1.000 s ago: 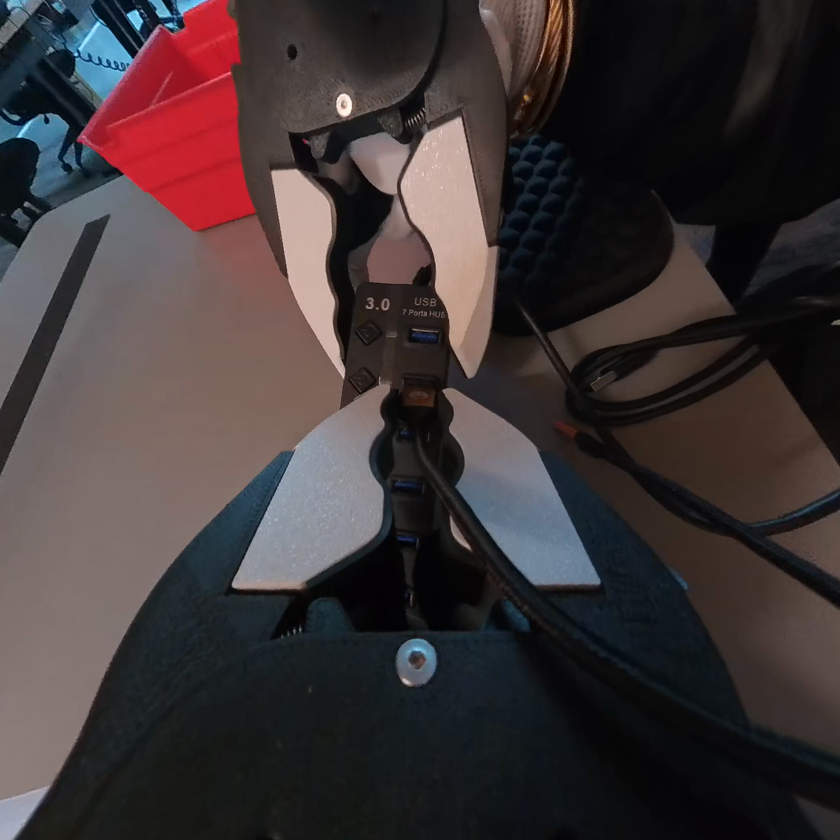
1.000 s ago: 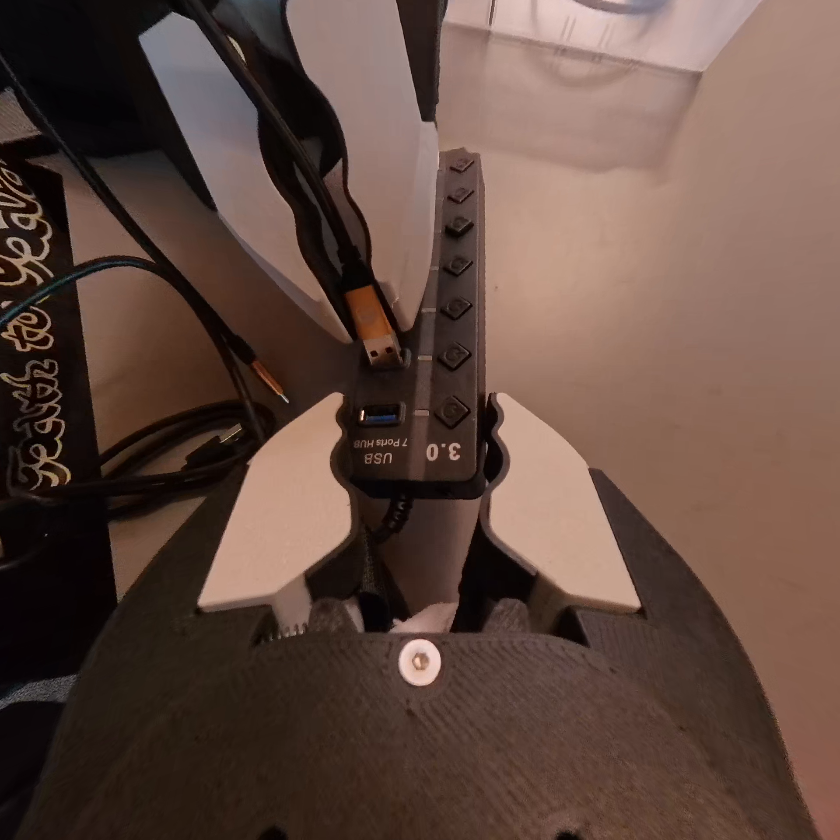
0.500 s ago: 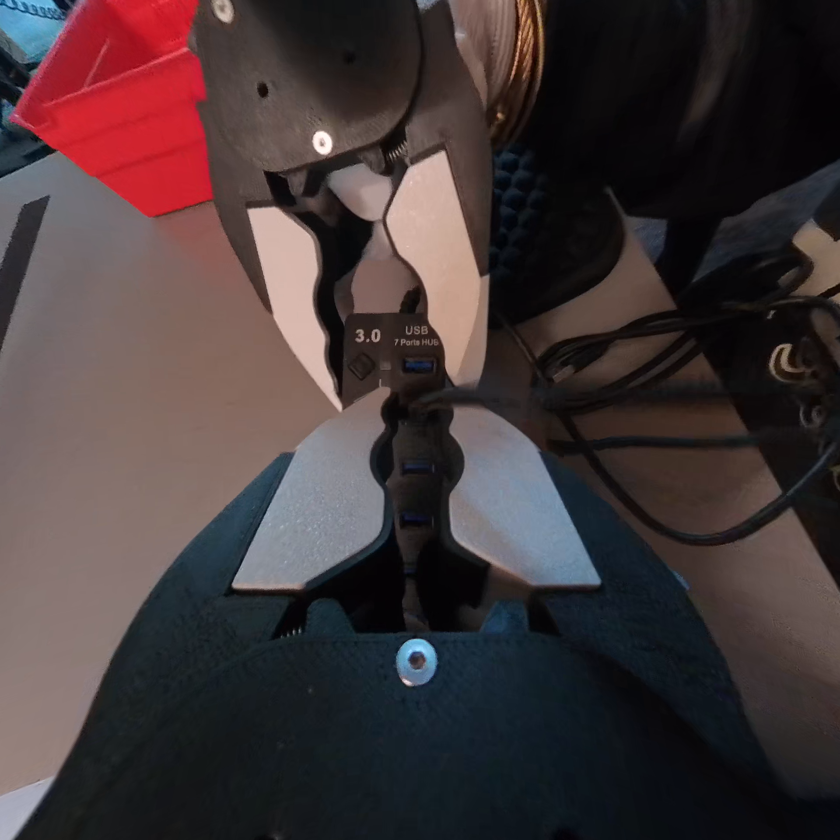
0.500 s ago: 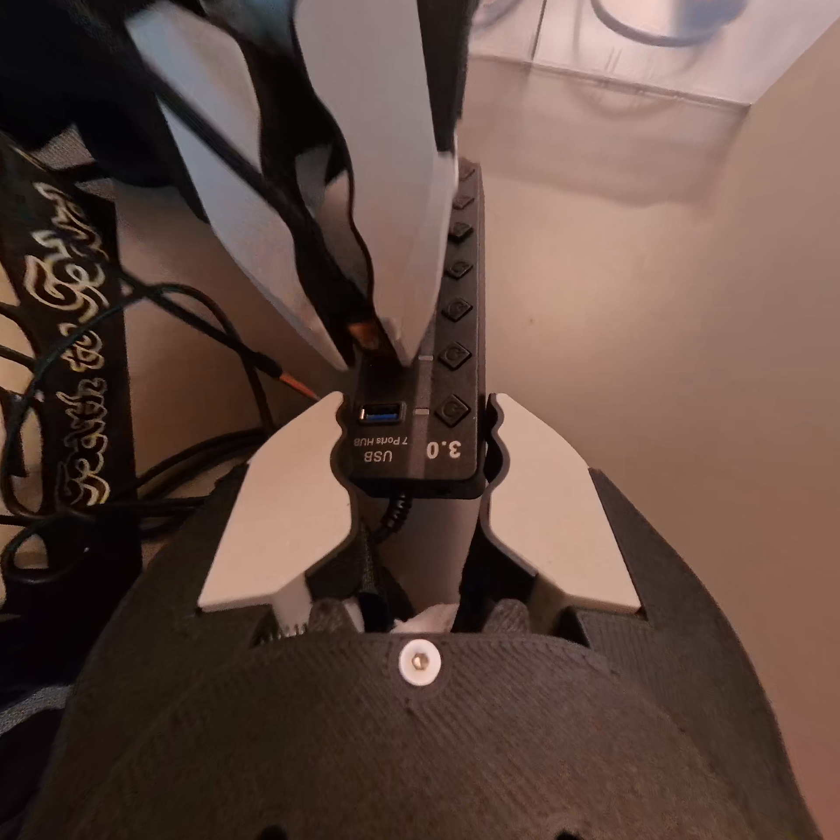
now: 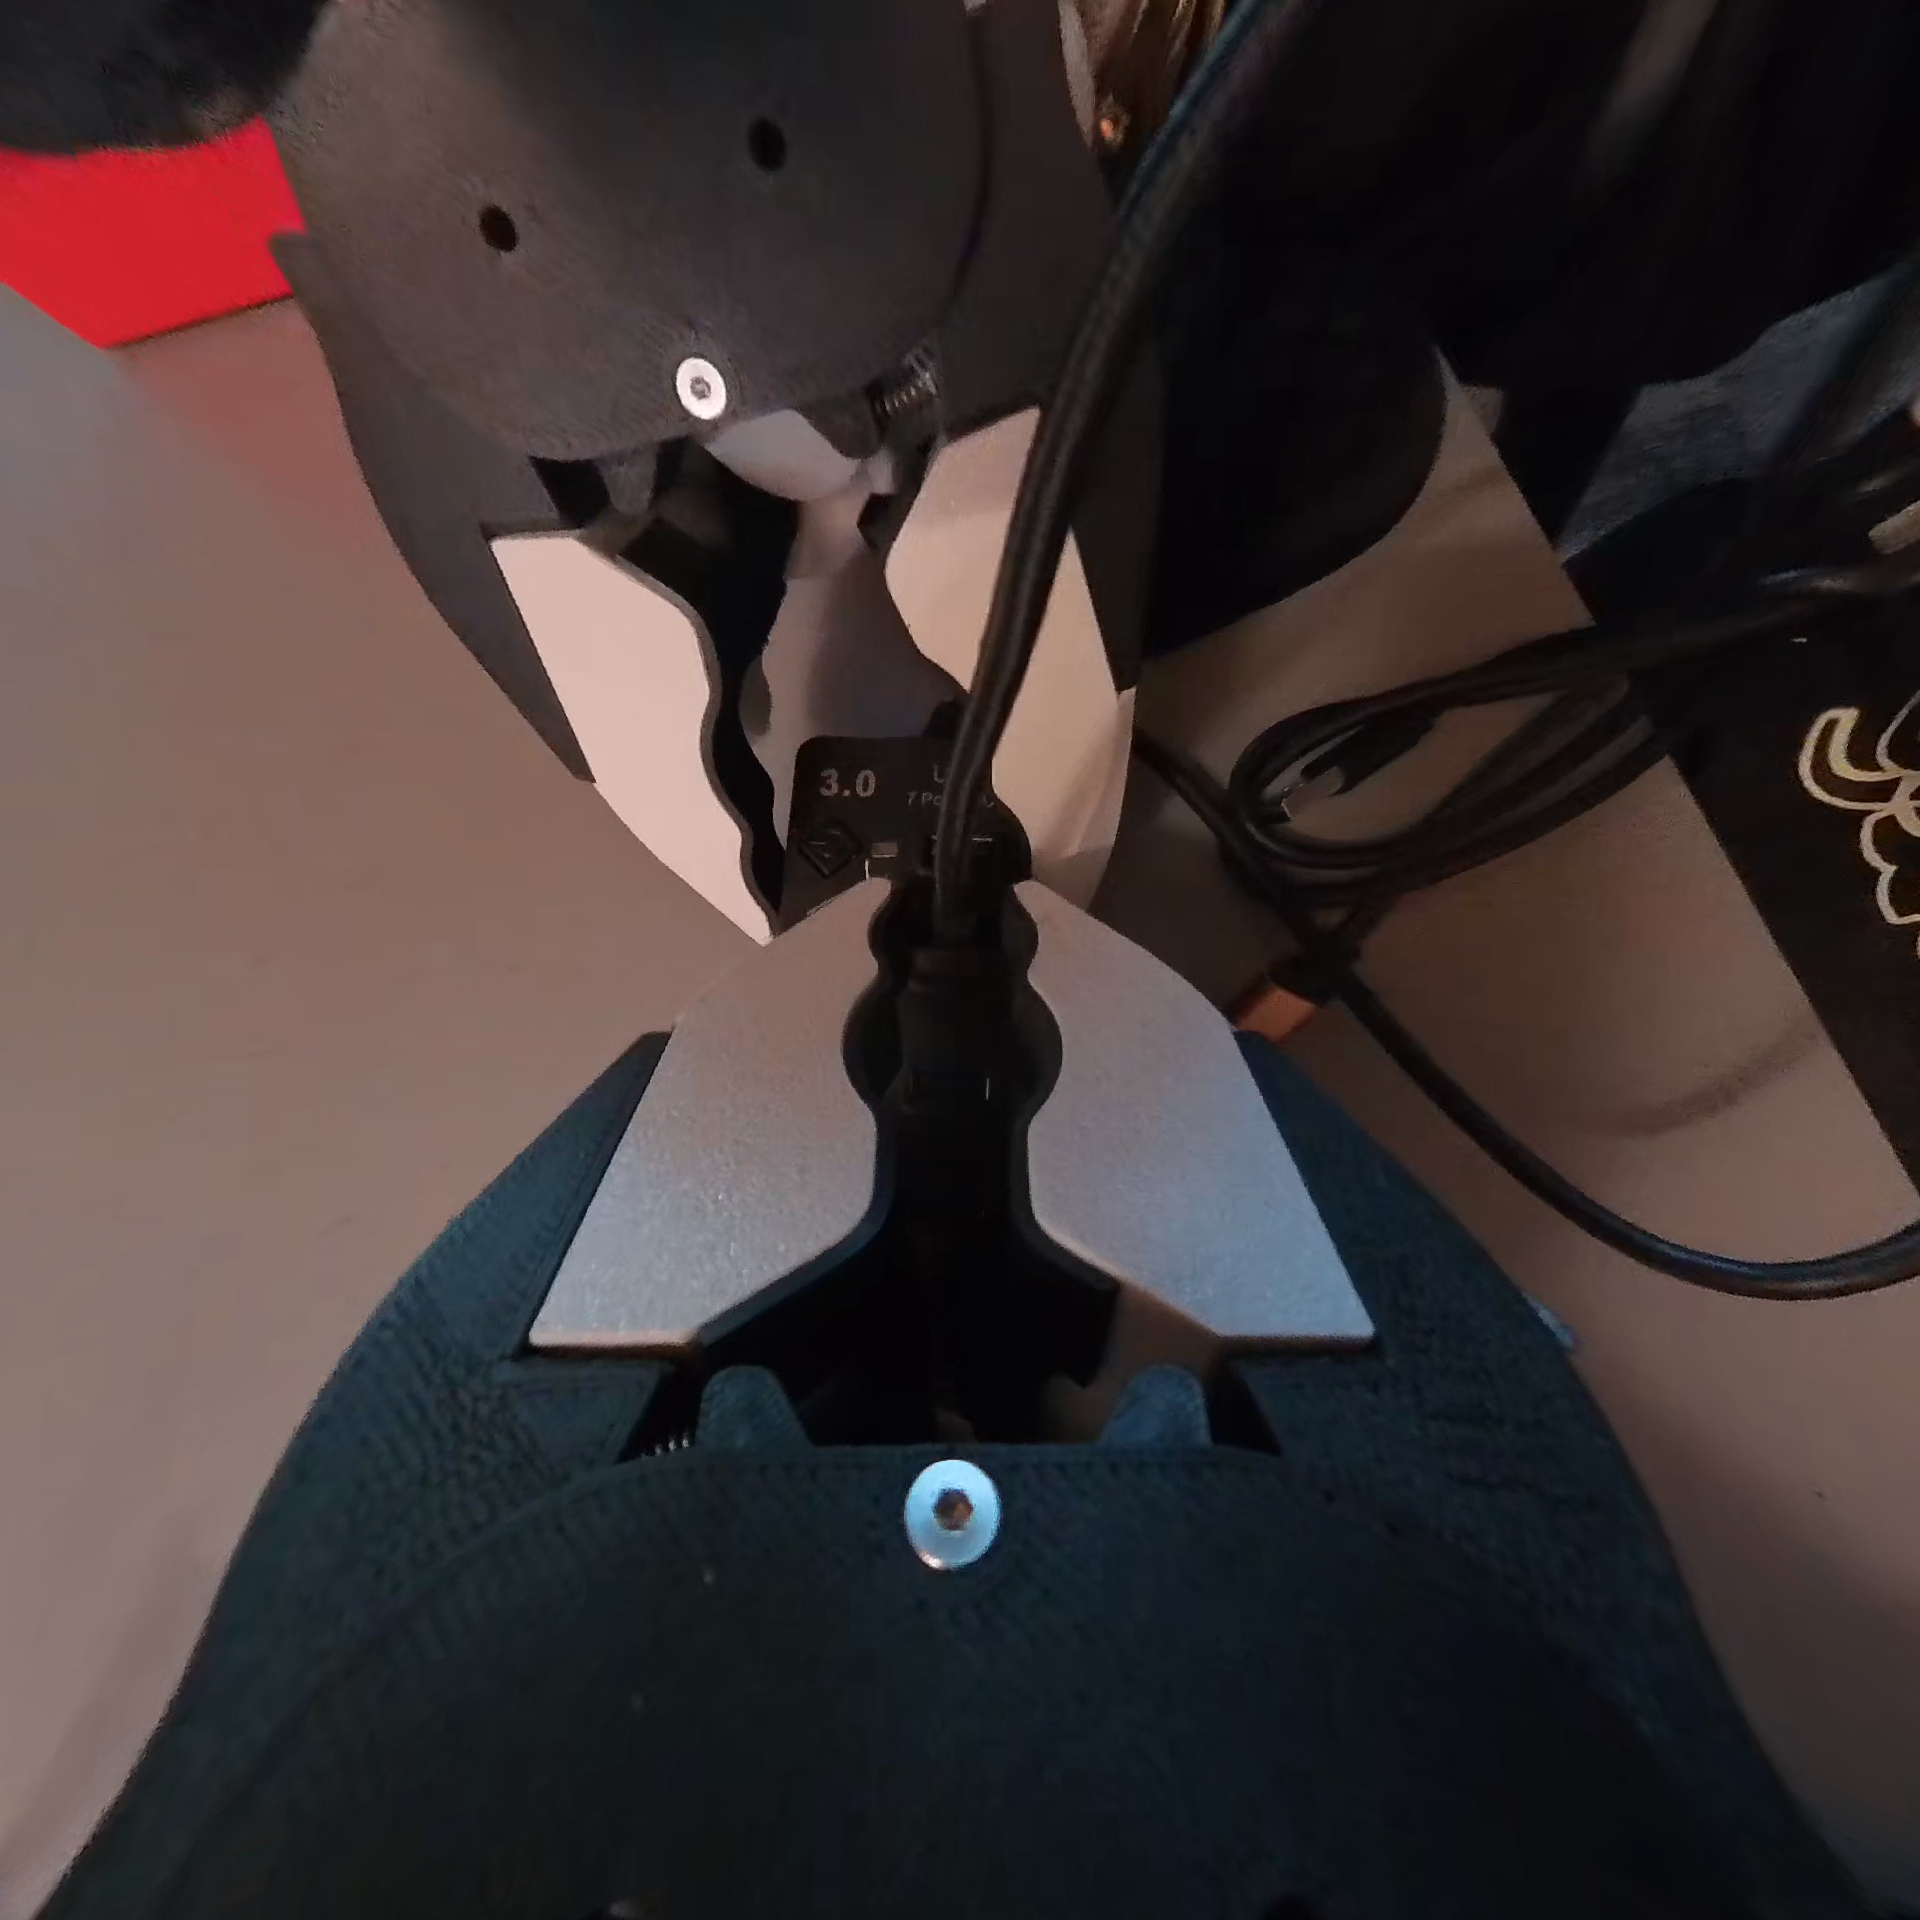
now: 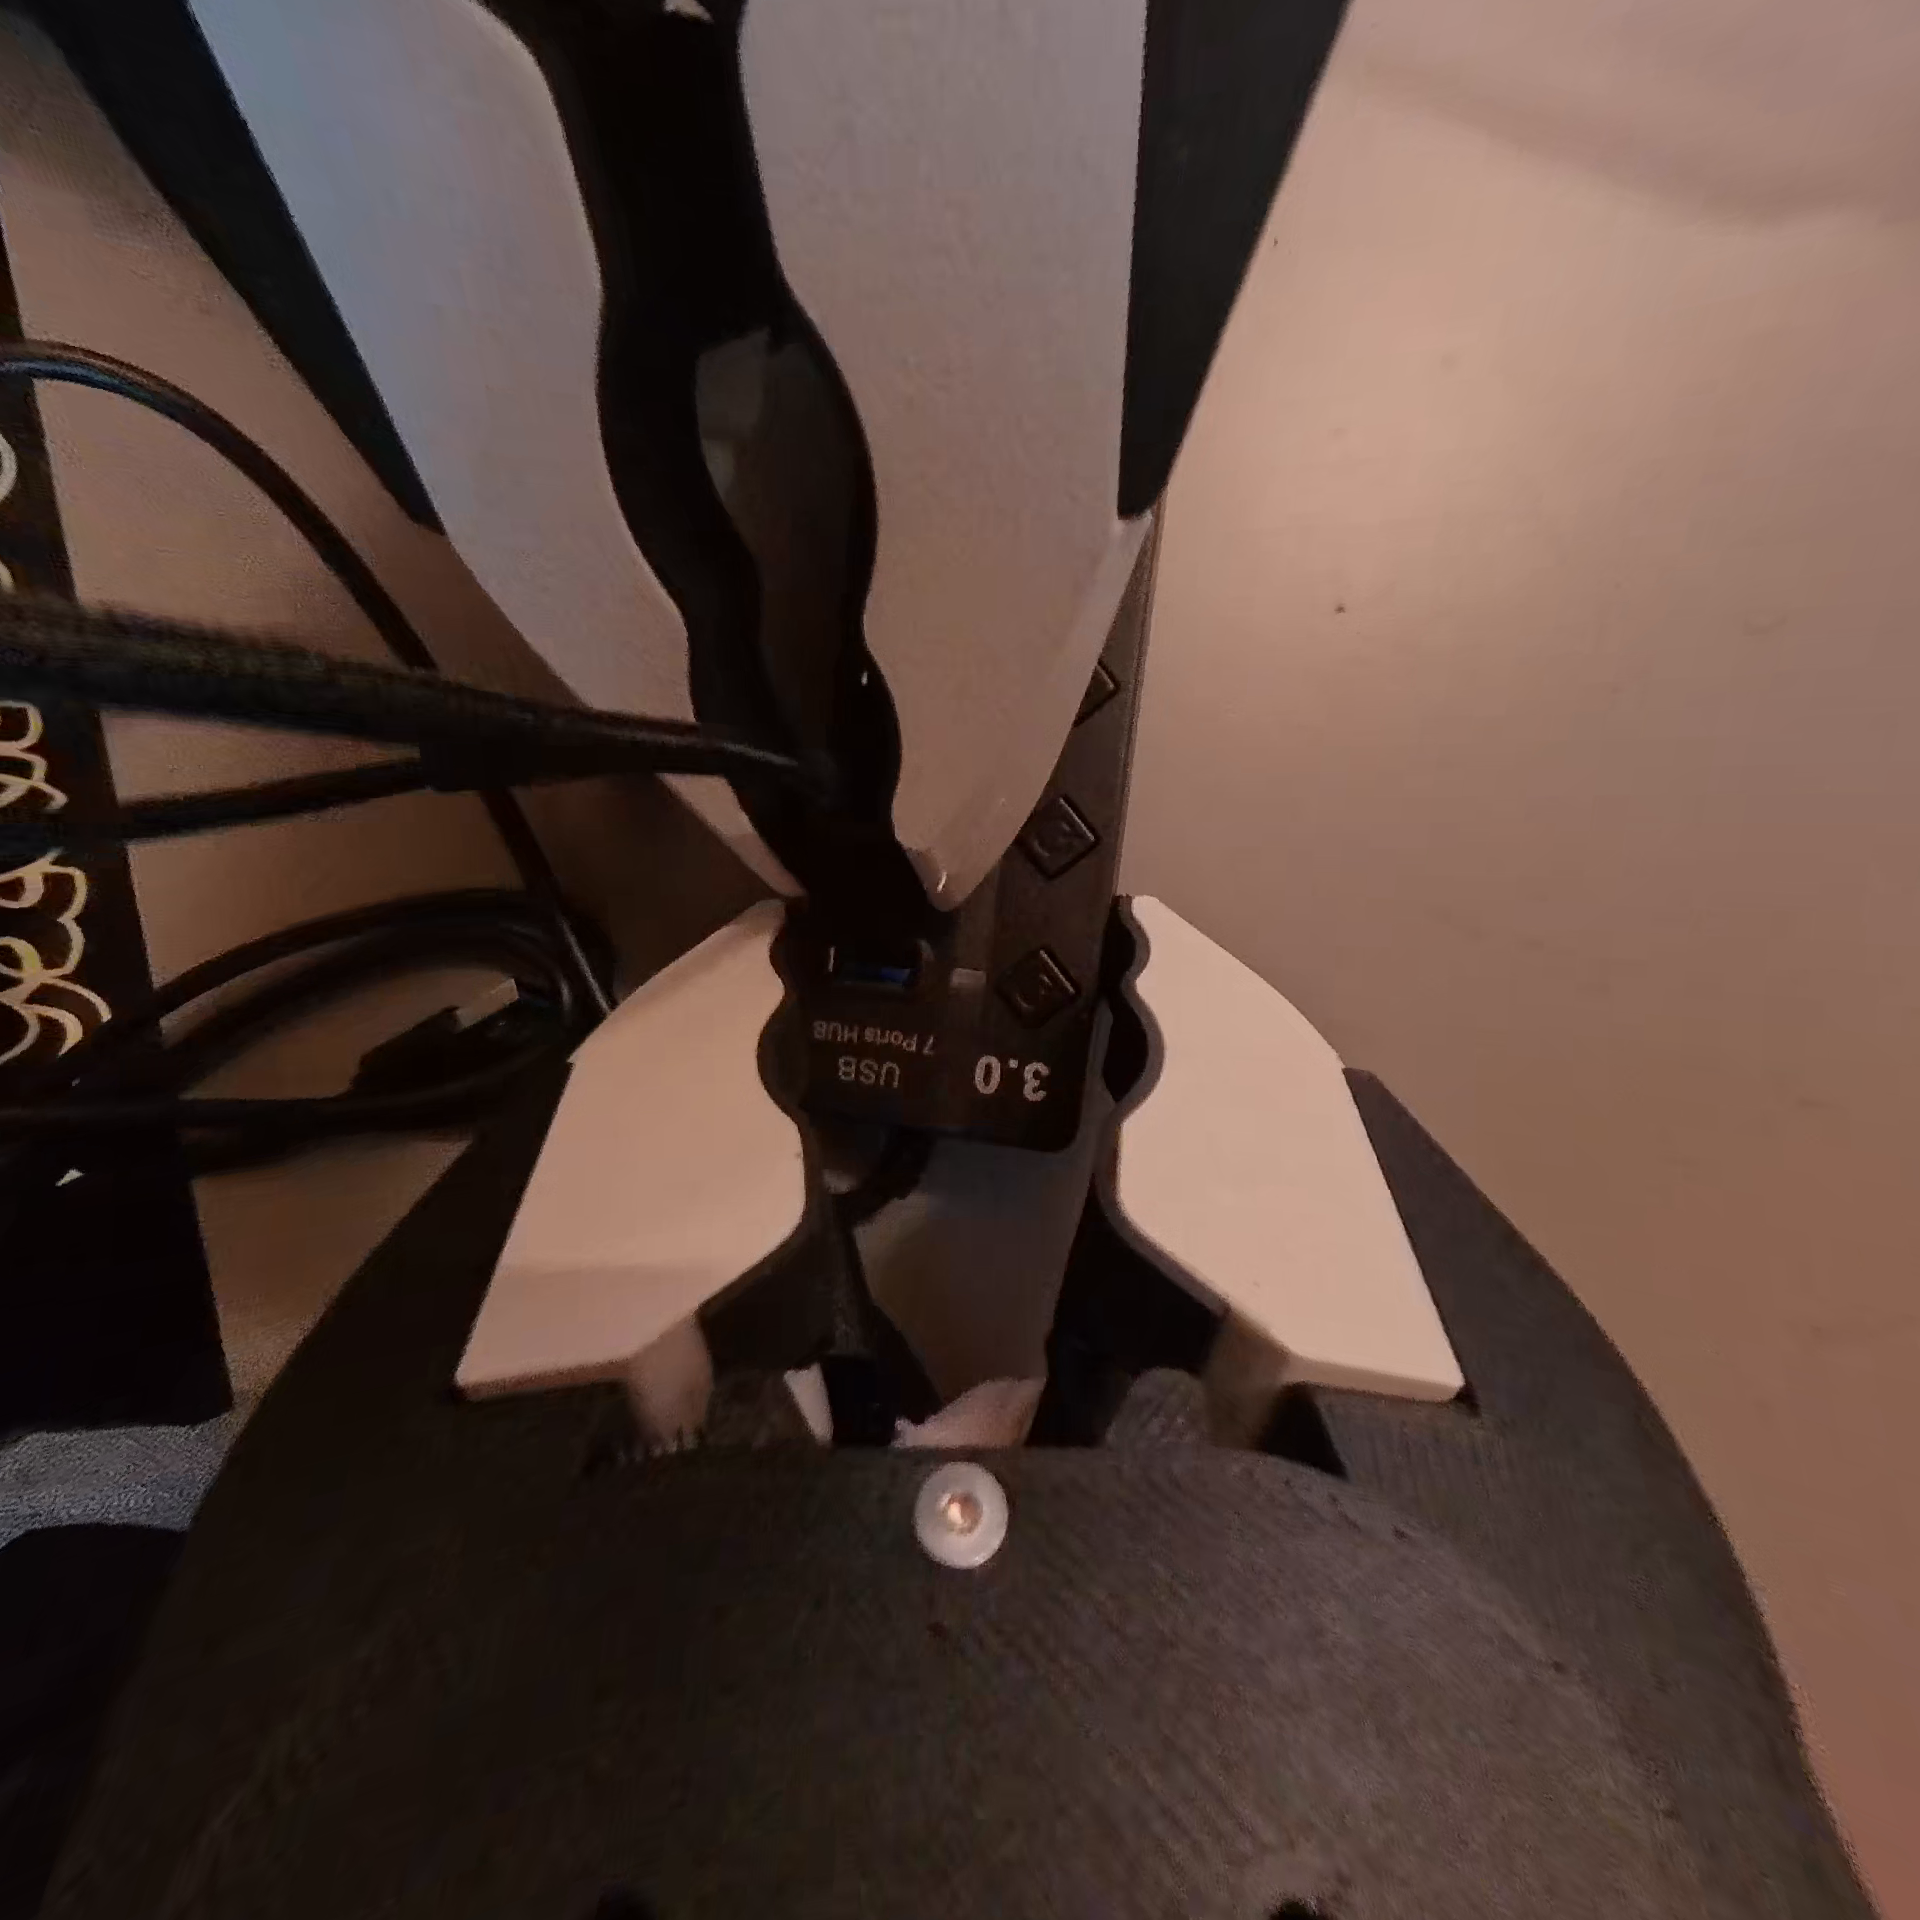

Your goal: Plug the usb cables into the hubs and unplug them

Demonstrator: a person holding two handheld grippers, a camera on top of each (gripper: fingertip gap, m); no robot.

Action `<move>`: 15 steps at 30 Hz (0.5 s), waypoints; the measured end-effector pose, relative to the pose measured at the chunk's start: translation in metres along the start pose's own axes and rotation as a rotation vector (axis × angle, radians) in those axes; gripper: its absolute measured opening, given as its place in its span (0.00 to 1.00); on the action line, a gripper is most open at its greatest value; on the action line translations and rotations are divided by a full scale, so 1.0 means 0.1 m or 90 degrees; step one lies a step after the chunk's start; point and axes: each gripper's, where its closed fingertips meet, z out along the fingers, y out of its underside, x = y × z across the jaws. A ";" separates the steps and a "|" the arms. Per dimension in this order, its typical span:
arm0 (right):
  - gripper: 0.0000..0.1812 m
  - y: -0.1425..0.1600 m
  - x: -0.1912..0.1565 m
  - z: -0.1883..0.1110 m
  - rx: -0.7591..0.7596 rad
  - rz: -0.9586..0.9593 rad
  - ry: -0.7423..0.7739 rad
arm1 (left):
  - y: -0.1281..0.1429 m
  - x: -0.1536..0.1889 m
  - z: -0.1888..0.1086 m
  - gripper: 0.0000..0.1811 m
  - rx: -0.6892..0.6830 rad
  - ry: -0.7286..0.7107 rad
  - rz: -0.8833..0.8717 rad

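Gripping the hub (image 6: 925, 1049) end, the right gripper (image 6: 951, 1013) stays clamped; the left gripper (image 5: 951, 935), pinching the cable (image 5: 1023, 561), has pressed its orange plug from view.

Black multi-port hub (image 6: 940, 1060), long and flat, blue end port bare; black braided cable (image 6: 312, 691) at the next port

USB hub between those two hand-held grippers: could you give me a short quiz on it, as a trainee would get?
1. True or false: the blue end port of the USB hub is empty.
2. What does the right hand-held gripper clamp? A) the USB hub B) a red bin C) a loose plug
3. What colour is the cable pinched by the left hand-held gripper?
Key: 1 true; 2 A; 3 black.
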 end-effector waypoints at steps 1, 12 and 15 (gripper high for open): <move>0.31 0.00 0.01 0.00 -0.001 -0.002 0.004 | 0.01 0.00 0.01 0.10 -0.008 -0.006 0.005; 0.31 0.00 0.02 -0.01 0.027 -0.001 -0.012 | -0.07 0.04 -0.05 0.17 0.046 0.037 -0.009; 0.31 0.01 0.01 -0.01 0.023 -0.005 -0.009 | -0.09 -0.01 -0.06 0.09 0.056 0.022 -0.022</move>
